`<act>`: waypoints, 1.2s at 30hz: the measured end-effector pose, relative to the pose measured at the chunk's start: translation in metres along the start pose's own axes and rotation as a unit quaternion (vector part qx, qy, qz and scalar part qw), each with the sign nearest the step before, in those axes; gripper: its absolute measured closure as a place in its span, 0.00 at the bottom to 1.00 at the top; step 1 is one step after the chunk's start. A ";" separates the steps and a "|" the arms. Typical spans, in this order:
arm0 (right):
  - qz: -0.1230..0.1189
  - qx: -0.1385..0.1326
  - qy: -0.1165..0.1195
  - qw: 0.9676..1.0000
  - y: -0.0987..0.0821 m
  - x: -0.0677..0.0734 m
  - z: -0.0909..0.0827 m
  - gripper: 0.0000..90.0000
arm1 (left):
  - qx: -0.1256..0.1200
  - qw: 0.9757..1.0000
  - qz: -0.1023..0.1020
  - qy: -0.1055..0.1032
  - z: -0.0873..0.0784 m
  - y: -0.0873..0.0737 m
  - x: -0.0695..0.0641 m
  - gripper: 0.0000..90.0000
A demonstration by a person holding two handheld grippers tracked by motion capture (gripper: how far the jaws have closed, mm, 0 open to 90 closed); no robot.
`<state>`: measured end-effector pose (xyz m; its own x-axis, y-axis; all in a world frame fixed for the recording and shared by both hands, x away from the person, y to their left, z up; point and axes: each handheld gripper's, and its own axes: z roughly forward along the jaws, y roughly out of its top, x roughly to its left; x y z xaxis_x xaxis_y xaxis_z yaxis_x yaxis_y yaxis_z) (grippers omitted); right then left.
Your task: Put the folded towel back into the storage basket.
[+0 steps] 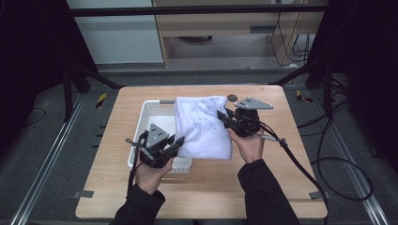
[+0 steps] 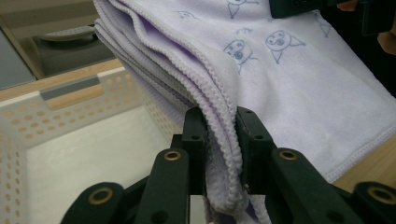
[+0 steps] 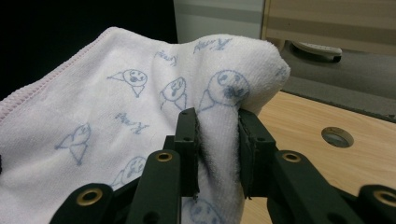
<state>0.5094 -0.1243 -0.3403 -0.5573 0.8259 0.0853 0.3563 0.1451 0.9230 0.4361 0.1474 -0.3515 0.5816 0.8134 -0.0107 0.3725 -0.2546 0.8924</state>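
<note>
A folded pale lilac towel (image 1: 202,126) printed with small blue animal faces hangs between both grippers, partly over a white perforated basket (image 1: 151,110). My left gripper (image 1: 178,140) is shut on the towel's near left edge; in the left gripper view the stacked hems (image 2: 219,135) are pinched between the jaws (image 2: 219,149). My right gripper (image 1: 221,115) is shut on the towel's right edge; in the right gripper view a fold of the towel (image 3: 140,107) bulges above the jaws (image 3: 218,154). The towel covers the basket's right side.
The wooden table (image 1: 202,187) has a round cable hole (image 1: 232,98) near its far edge, also seen as a hole (image 3: 337,136) in the right gripper view. Cables (image 1: 328,159) trail off the table's right side. A desk (image 1: 225,28) stands behind.
</note>
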 end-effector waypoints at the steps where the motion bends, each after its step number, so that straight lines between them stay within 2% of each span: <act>1: -0.002 0.000 0.001 1.000 0.002 0.002 0.002 0.80 | -0.001 1.000 -0.002 0.002 -0.002 0.000 0.003 0.83; 11: -0.010 -0.001 0.015 1.000 0.012 0.021 0.029 0.80 | -0.006 1.000 -0.014 0.017 -0.015 -0.005 0.029 0.83; 30: -0.019 0.003 0.024 1.000 0.022 0.049 0.062 0.80 | -0.004 0.999 -0.022 0.045 -0.030 -0.014 0.058 0.83; 36: -0.016 0.002 0.032 0.999 0.025 0.060 0.075 0.80 | -0.007 0.998 -0.034 0.054 -0.036 -0.019 0.071 0.83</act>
<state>0.5413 -0.0306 -0.3406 -0.6158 0.7839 0.0793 0.3395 0.1732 0.9245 0.4445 0.2291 -0.3527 0.4740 0.8802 -0.0233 0.3984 -0.1907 0.8972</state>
